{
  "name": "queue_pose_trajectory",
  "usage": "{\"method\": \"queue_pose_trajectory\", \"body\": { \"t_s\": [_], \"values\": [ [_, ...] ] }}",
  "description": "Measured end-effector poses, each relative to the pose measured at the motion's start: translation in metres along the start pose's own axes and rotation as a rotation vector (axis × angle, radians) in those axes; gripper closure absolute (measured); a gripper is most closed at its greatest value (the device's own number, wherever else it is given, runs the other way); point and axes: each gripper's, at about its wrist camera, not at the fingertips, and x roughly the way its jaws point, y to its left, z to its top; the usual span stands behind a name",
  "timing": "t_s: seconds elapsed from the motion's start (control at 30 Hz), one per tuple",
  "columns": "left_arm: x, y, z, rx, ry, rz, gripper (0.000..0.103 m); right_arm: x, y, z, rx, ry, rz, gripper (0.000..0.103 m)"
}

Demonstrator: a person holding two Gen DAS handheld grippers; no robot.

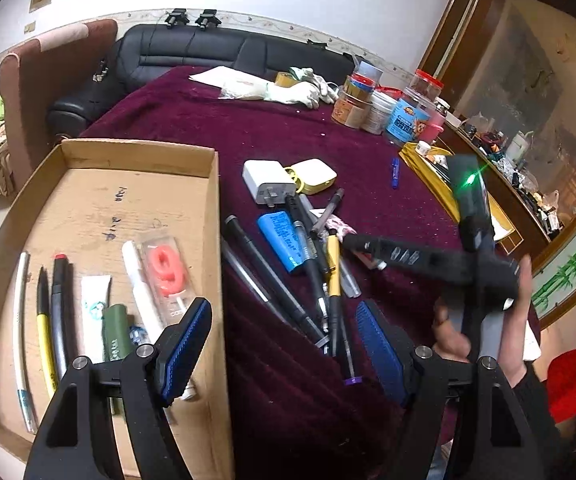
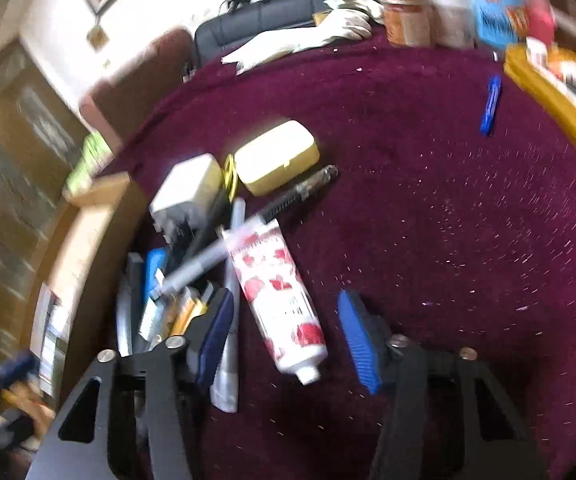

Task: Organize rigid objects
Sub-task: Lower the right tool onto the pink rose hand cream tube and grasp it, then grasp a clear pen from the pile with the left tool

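Observation:
A cardboard box [image 1: 140, 152] at the left holds pens, small tubes and a pink candle pack [image 1: 166, 268]. To its right, on the maroon cloth, lies a pile of pens [image 1: 311, 264] with a blue cylinder [image 1: 284, 244], a white charger [image 1: 268, 184] and a yellow case [image 1: 313, 176]. My left gripper [image 1: 282, 308] is open, one pad over the box's right wall and the other over the pile. In the blurred right wrist view, my right gripper [image 2: 286, 296] straddles a white tube with red flowers [image 2: 280, 300]. Its pads stand clear of the tube on both sides.
A lone blue pen [image 2: 491, 104] lies further right on the cloth. Jars and tins [image 1: 383, 104] stand at the back right beside a yellow tray [image 1: 427, 168]. White gloves [image 1: 299, 92] lie at the far edge. A hand [image 1: 515, 320] holds the right gripper's black body.

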Motion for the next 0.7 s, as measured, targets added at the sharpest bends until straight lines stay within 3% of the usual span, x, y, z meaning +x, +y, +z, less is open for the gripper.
{"method": "queue_pose_trajectory", "body": {
  "t_s": [0.07,0.3,0.47,0.63,0.7],
  "values": [
    [0.004,-0.006,0.010,0.011,0.022,-0.021,0.025,-0.003,-0.001,-0.005,-0.014,0.002,-0.040,0.073],
    [0.035,-0.042,0.058,0.110,0.075,-0.053,0.025,-0.046,-0.033,-0.056,0.095,-0.012,0.023,0.075],
    [0.101,-0.077,0.095,0.205,0.185,-0.032,0.025,-0.060,-0.052,-0.077,0.190,-0.086,0.078,0.075],
    [0.160,-0.099,0.108,0.328,0.269,0.085,0.038,-0.059,-0.049,-0.077,0.175,-0.097,0.068,0.074],
    [0.183,-0.103,0.107,0.354,0.331,0.097,0.045,-0.059,-0.051,-0.077,0.186,-0.098,0.082,0.074]
  ]
}}
